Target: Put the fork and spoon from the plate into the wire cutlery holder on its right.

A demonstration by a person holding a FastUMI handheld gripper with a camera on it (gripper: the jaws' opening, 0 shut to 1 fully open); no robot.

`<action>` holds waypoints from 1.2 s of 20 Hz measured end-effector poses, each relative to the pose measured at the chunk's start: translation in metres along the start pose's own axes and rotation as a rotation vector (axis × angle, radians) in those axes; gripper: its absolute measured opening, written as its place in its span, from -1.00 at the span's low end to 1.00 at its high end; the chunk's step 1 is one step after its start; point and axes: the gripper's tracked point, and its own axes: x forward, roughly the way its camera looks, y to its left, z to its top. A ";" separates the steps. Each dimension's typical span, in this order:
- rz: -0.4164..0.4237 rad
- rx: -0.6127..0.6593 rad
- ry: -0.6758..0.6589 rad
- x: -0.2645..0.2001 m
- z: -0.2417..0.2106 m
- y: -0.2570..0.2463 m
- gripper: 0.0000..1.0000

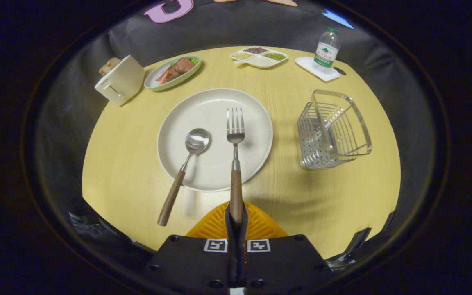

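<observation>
Wooden-handled steel fork [235, 164] lay with tines on the round white plate [178, 123], handle end pinched between my gripper [236, 223] fingers, which were closed tight on it. Matching wooden-handled spoon [182, 170] rested on the plate just left, untouched. Silver wire cutlery holder [330, 133] stood to the right on the yellow table [293, 192]. Fork step was in hand; next I'd need lift, swing right, tip upright over holder.

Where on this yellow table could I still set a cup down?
Bare wood lies between the round white plate and the wire cutlery holder, and left of the wooden-handled spoon. The far edge is crowded with dishes. The fingers grip the wooden-handled fork.
</observation>
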 end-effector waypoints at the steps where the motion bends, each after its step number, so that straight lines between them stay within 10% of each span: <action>1: 0.006 0.012 -0.008 -0.011 0.005 -0.003 -0.92; 9: -0.048 0.055 -0.011 -0.092 0.025 -0.067 -0.93; 24: -0.113 0.075 0.267 -0.042 0.007 -0.127 -0.92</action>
